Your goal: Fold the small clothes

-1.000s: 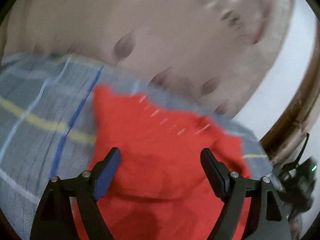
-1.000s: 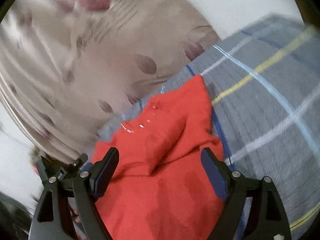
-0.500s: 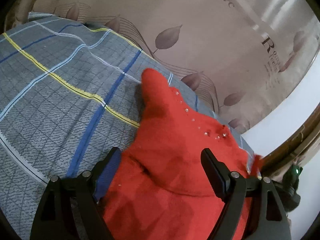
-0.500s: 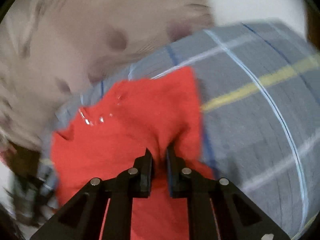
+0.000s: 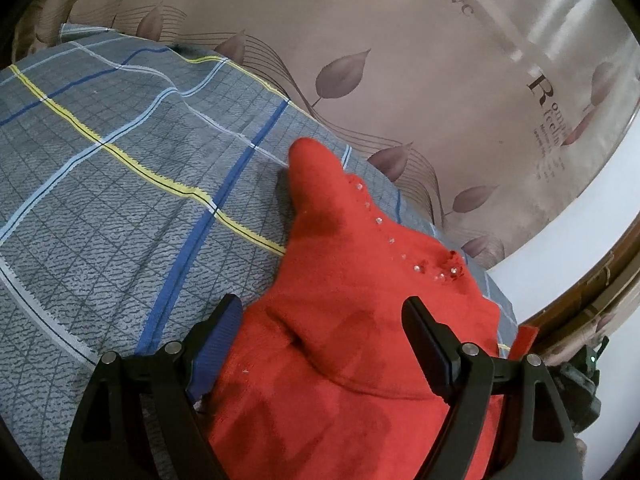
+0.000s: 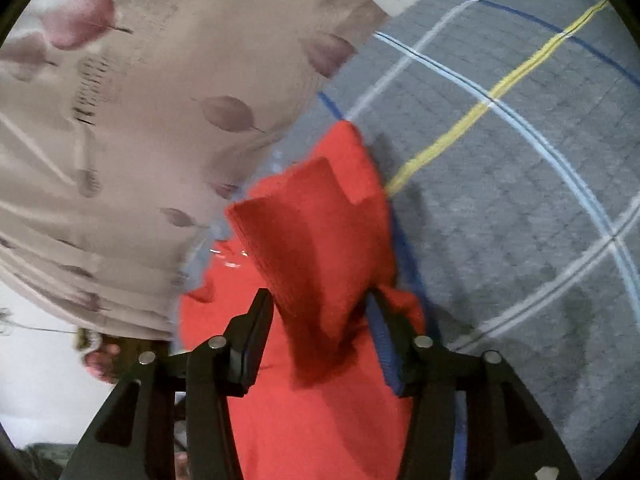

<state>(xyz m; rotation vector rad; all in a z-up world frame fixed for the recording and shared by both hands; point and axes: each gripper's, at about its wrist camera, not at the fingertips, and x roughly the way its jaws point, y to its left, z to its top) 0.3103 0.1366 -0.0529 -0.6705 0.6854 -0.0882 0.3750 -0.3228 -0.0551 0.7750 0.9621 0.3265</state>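
A small red garment with clear beads near its neckline lies on a grey plaid bedsheet. My left gripper is open, low over the garment's near part. In the right wrist view the red garment has a flap raised and standing between the fingers of my right gripper. Those jaws stand partly apart, with the cloth touching the right finger; the left finger stands clear of it.
A beige curtain with leaf print hangs just behind the bed edge; it also shows in the right wrist view. A wooden frame and white wall are at right. The plaid sheet spreads wide to the right.
My right gripper closed on the garment half a second ago; it now stands partly open with a red flap lifted between its fingers. My left gripper has stayed open over the garment.
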